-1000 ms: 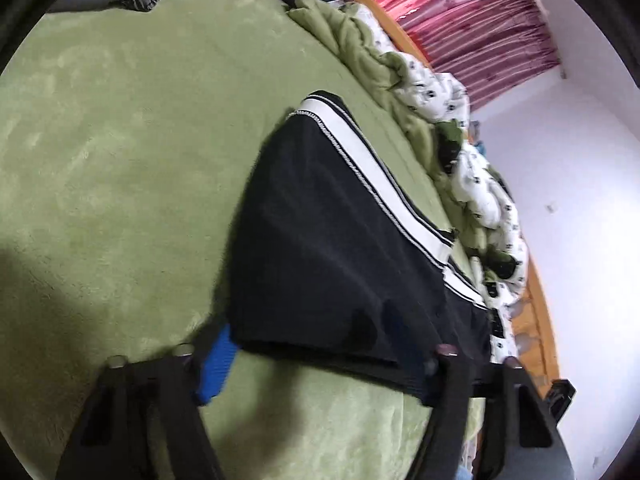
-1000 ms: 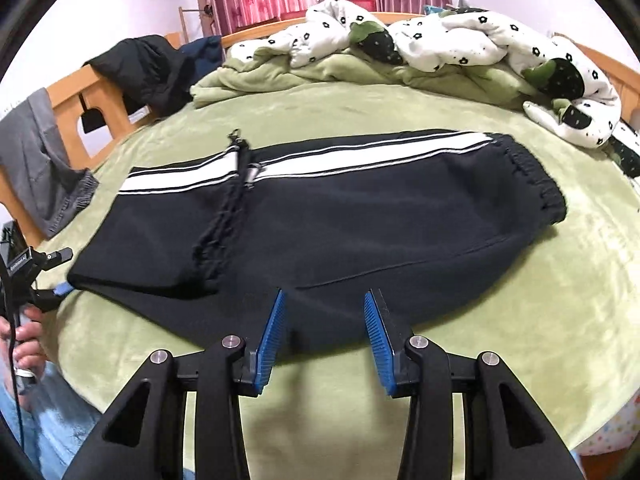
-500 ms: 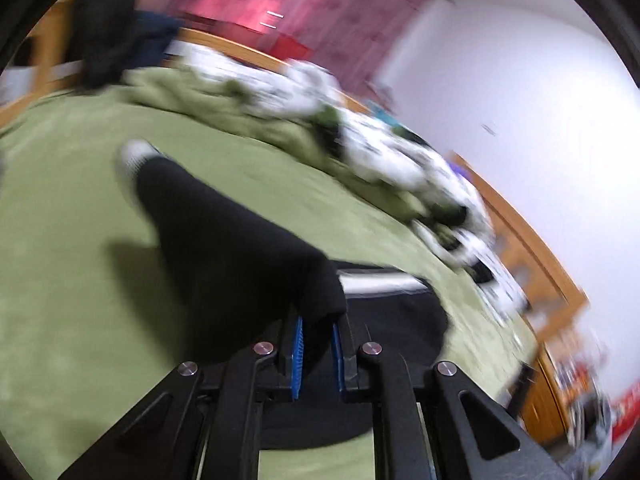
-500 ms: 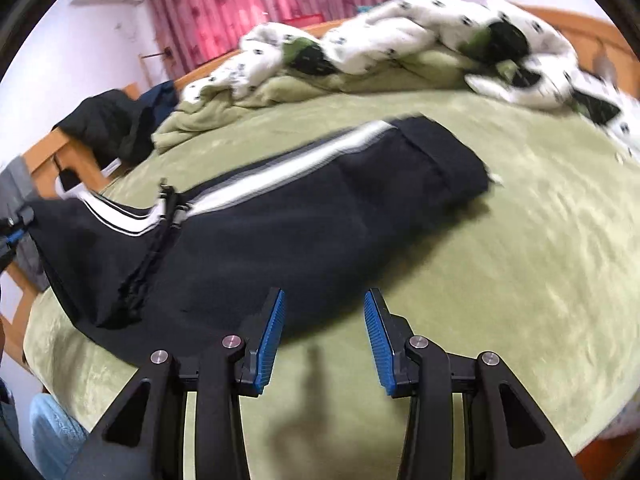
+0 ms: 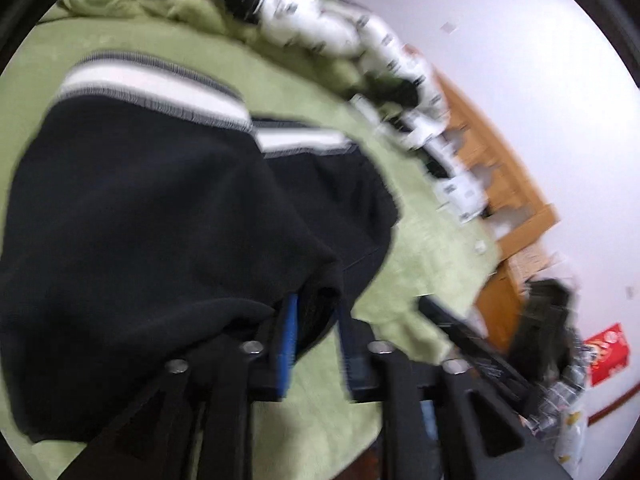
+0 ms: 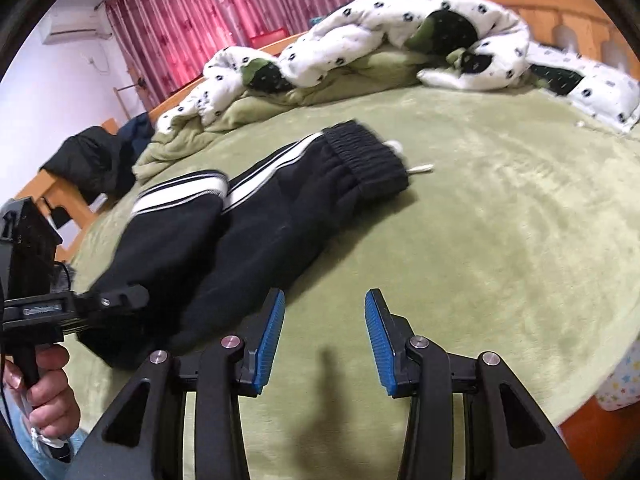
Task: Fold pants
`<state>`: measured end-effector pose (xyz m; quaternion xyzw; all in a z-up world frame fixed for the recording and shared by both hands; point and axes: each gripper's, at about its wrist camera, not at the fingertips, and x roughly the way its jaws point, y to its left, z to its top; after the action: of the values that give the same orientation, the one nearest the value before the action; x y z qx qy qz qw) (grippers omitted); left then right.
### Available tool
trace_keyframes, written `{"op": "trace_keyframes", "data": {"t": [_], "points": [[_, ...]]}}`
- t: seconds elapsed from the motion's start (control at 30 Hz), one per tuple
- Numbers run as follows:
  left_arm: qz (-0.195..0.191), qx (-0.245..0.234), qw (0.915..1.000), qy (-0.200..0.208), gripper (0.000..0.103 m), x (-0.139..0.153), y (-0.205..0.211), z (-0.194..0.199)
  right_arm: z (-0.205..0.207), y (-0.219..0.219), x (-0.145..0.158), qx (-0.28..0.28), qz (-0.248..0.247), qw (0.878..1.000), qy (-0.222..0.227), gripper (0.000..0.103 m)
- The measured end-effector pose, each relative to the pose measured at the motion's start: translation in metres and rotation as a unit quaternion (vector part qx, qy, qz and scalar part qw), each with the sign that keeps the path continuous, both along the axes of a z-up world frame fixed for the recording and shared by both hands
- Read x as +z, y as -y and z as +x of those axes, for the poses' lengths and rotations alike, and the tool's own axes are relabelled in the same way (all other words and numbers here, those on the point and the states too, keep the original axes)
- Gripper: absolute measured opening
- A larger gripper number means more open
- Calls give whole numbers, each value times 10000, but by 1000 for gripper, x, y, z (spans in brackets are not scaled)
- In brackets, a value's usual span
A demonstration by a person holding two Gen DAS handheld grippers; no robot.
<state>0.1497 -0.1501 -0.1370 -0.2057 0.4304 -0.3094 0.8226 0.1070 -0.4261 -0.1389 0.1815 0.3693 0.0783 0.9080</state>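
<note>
Change: pants (image 6: 256, 216) leg end now carried over the waist half, making the fold.
Left gripper (image 5: 316, 344): jaws opening, fabric between them, releasing.
Right gripper (image 6: 324, 344): jaws apart, empty.

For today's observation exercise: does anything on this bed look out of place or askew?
The black pants lie askew: the leg end folded over sits crooked, its white stripe out of line with the stripe beneath. The left gripper, opening, has cloth between its fingers. A white quilt lies bunched along the far edge.

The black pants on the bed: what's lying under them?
The black pants lie on a green blanket. One end is folded over the rest, so that flap rests on more pants. Whatever else may lie beneath is covered.
</note>
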Motion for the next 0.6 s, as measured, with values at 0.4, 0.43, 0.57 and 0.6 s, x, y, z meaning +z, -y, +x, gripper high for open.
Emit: {"op": "trace_keyframes", "data": {"t": [0.4,0.43,0.57,0.6], "points": [[108,1520,9882,145,69,9,-152,-55,82,-107,-1,1263,66,9910,-442,59],[66,1584,9873,98,69,5,-159,-58,94,-113,-7,1390,141,9882,-632,59],[145,1735,9847,-66,69,-7,-151,-54,122,-136,-24,1842,409,9773,-966,16],[150,1731,9847,-95,69,-9,-150,-54,120,-139,-14,1919,214,9786,-710,14]]}}
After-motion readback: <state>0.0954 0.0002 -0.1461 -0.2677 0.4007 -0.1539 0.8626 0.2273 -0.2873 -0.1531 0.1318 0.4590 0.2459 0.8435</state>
